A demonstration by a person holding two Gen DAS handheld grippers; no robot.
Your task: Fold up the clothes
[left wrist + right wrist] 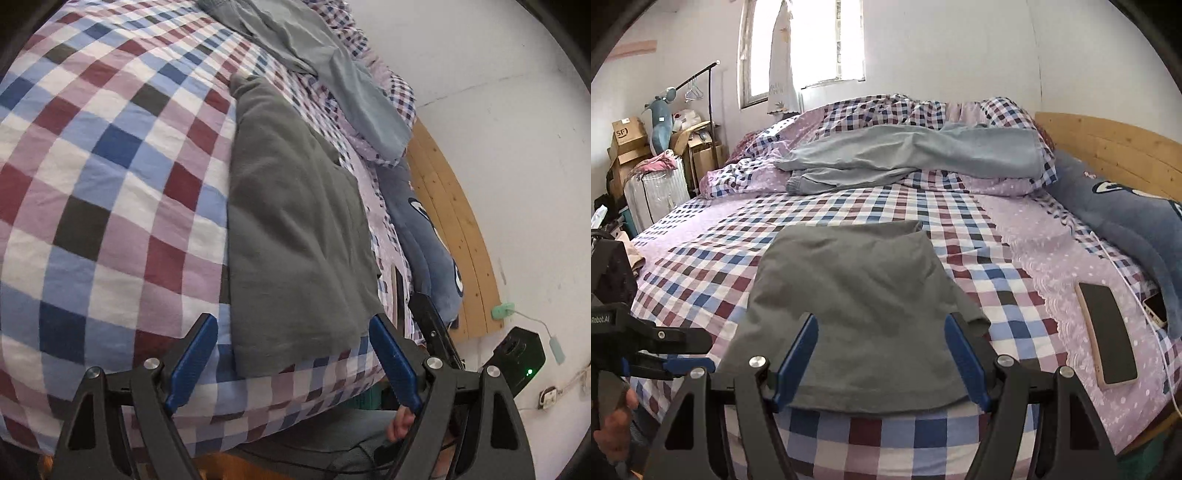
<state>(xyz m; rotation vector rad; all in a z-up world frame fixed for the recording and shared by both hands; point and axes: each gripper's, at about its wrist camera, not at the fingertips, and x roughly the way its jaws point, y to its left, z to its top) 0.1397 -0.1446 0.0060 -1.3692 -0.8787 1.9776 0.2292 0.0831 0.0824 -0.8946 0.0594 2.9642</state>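
Observation:
A dark grey garment (857,306) lies folded flat on the checked bed sheet (979,258), near the bed's front edge; it also shows in the left wrist view (295,229). My right gripper (881,325) is open and empty, its blue fingers (798,358) just above the garment's near hem. My left gripper (293,325) is open and empty at the garment's near end; it also shows at the left of the right wrist view (665,354). Light grey-blue trousers (916,155) lie crumpled on the duvet at the back, also in the left wrist view (332,66).
A bunched checked duvet (923,110) lies across the far side. A blue plush pillow (1115,210), a dark phone (1108,332) and a second phone (1156,310) with a cable lie at the right by the wooden headboard (1108,147). Boxes and a suitcase (653,192) stand at left.

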